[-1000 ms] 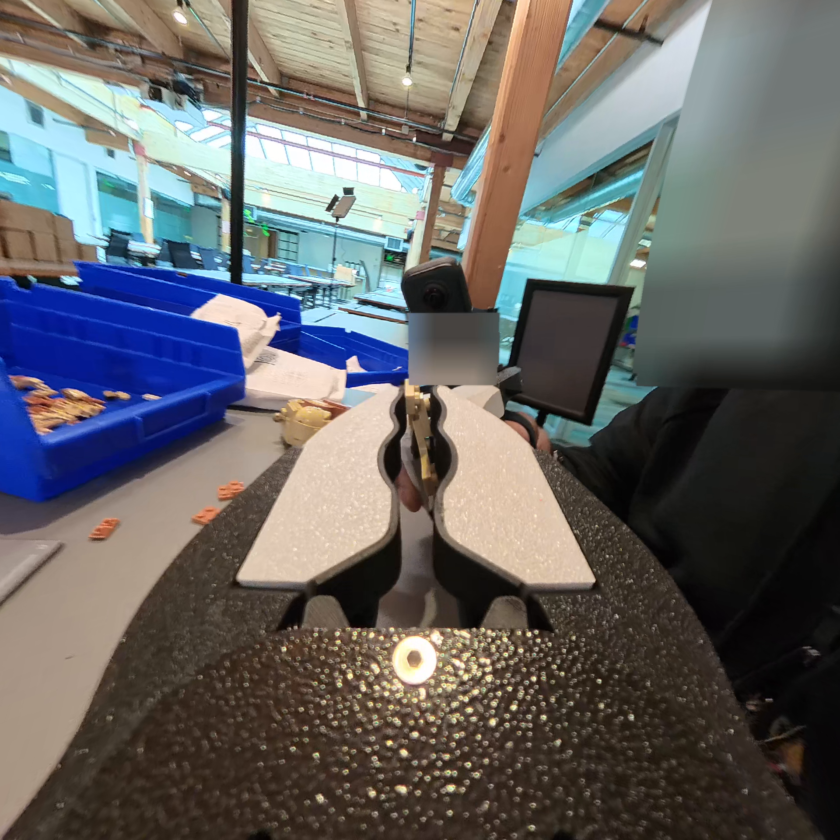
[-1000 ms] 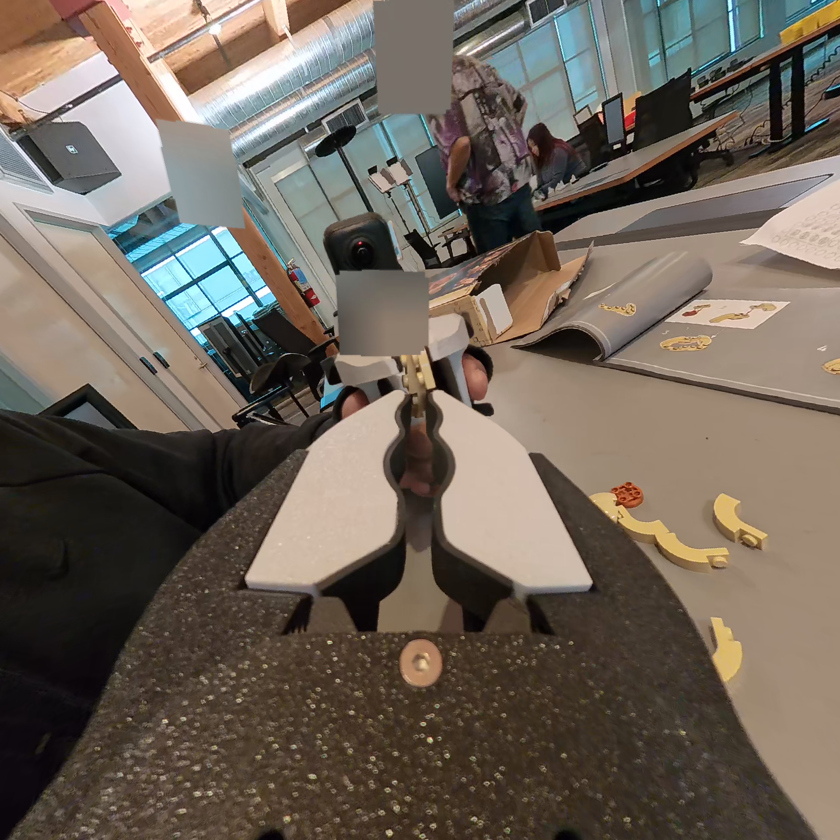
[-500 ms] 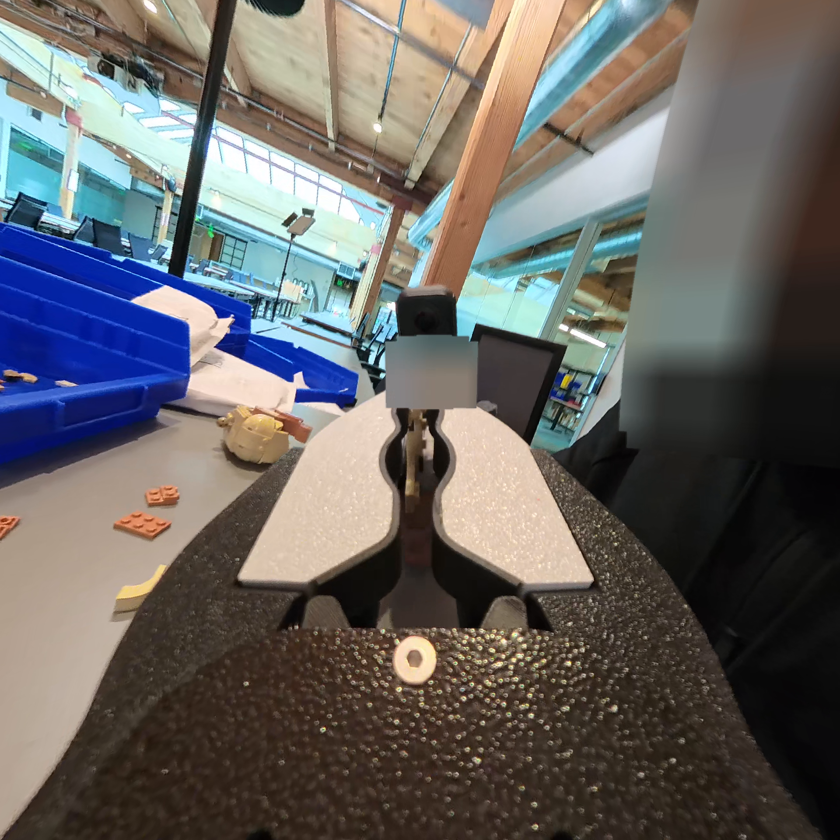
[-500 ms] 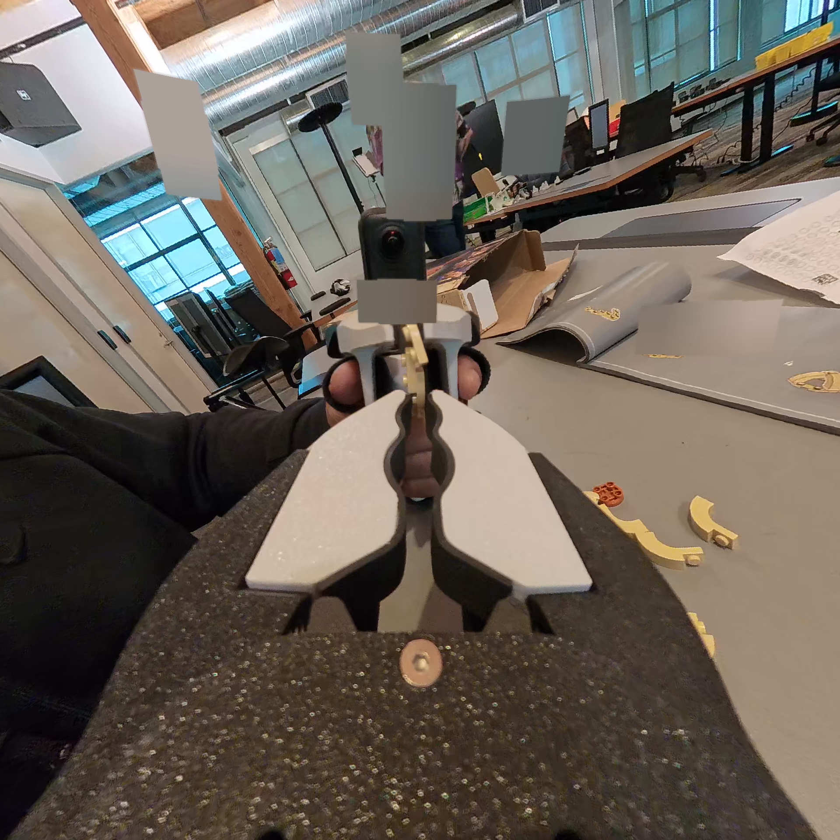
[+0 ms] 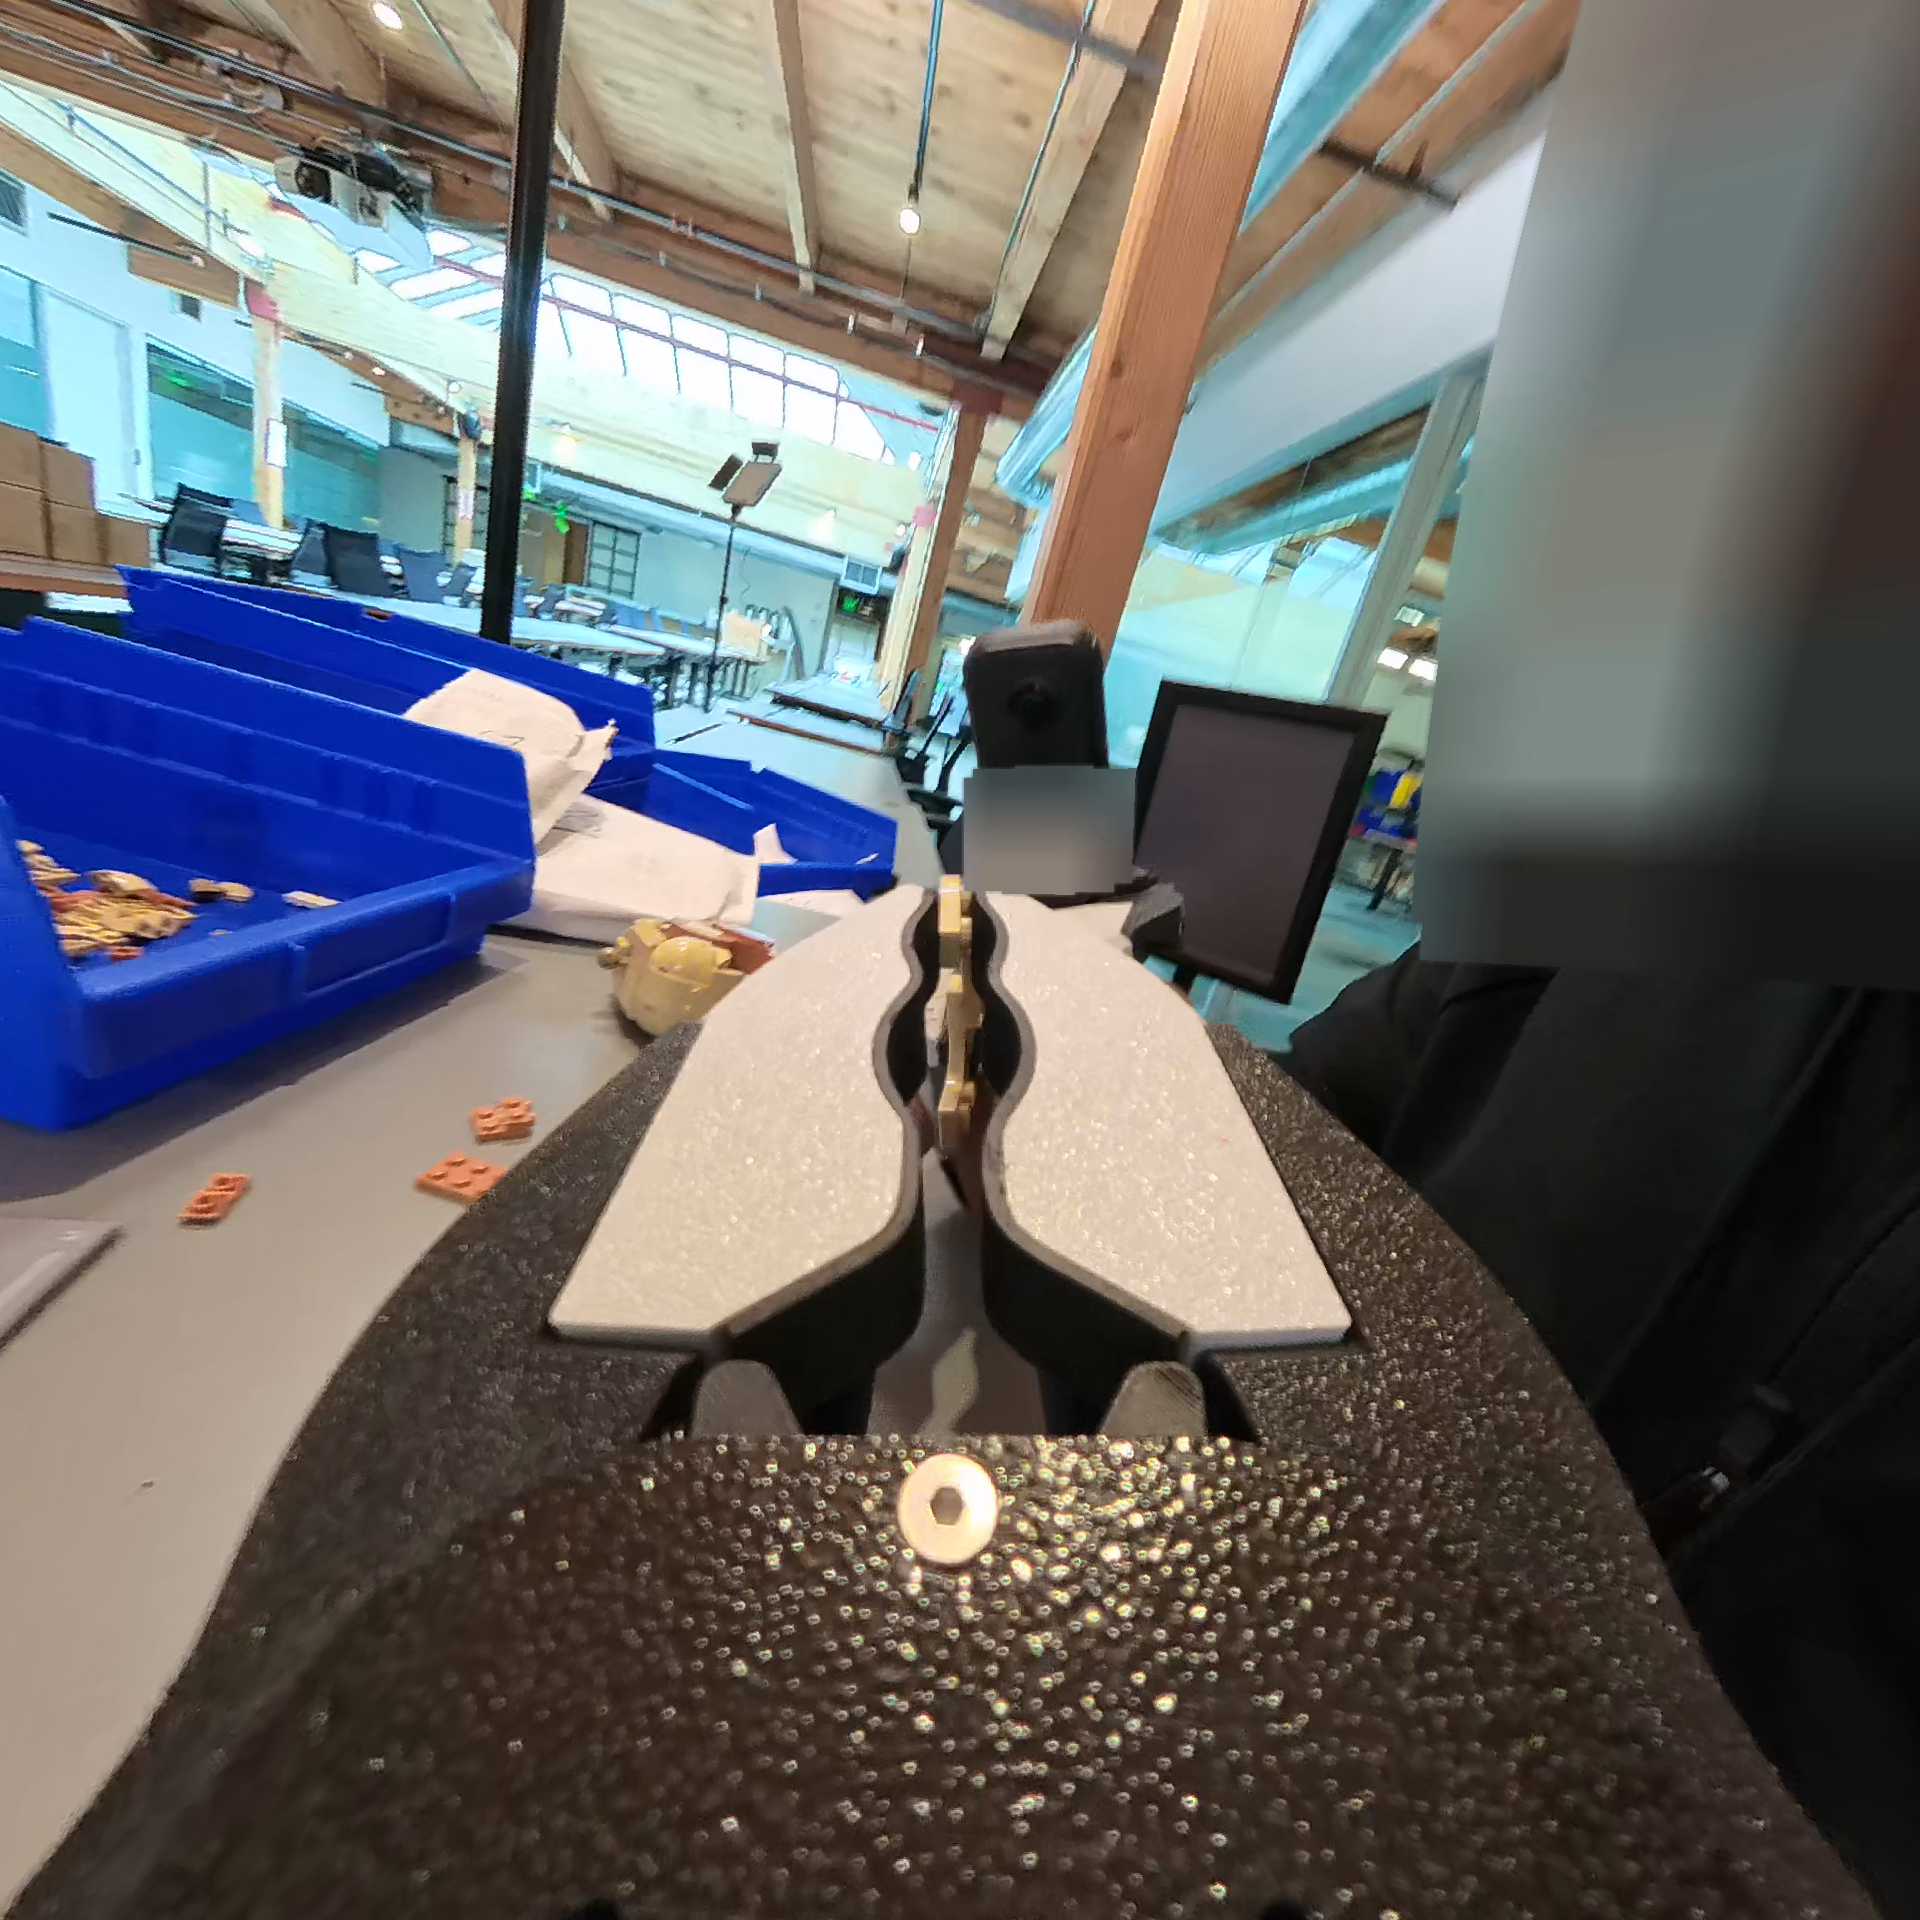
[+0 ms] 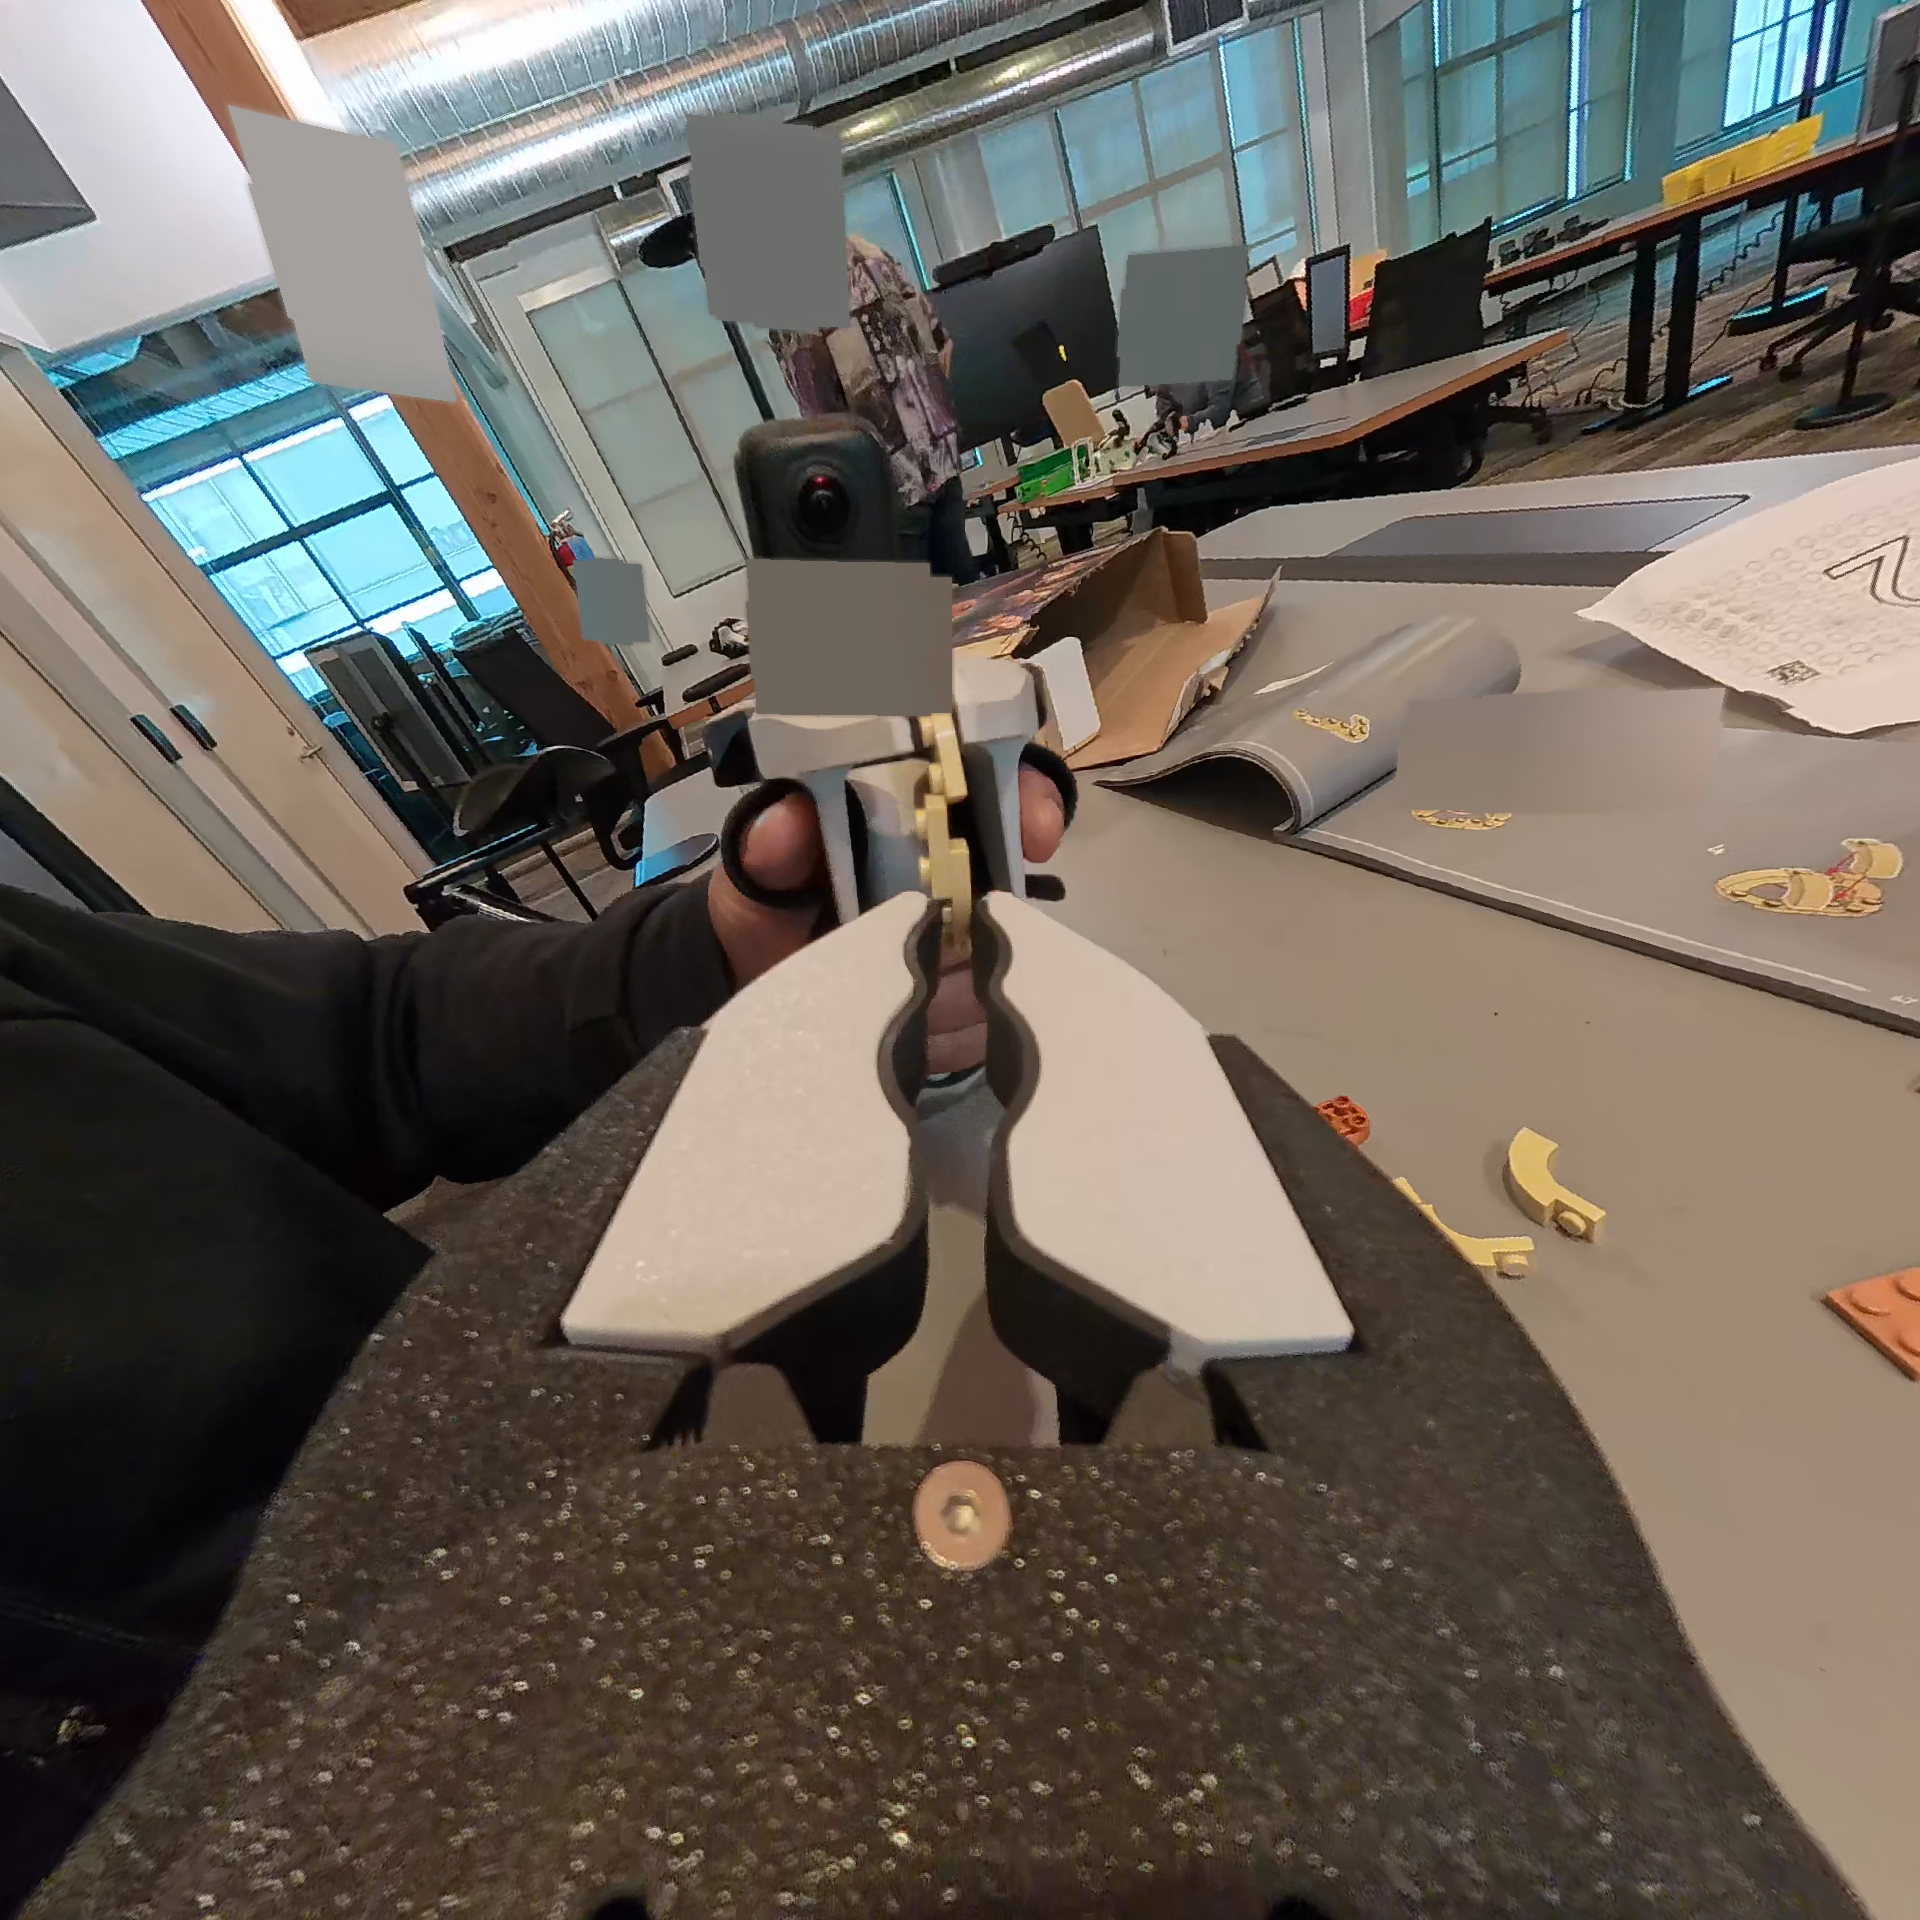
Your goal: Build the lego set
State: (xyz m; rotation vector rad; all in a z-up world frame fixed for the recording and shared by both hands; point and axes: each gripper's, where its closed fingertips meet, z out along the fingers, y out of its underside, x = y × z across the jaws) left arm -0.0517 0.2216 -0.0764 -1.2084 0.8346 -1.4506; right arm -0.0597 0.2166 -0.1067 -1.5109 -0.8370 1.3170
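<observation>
Held in mid-air above the grey table (image 6: 1351,1039), a tan lego strip (image 5: 954,1023) is clenched at opposite ends by the left gripper (image 5: 951,914) and the right gripper (image 6: 948,914), pointing toward 12 o'clock. Pressing the 2 ends squarely together, without twisting, looks best.

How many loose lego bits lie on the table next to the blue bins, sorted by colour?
Orange plates: 3
Tan model: 1
Total: 4
</observation>
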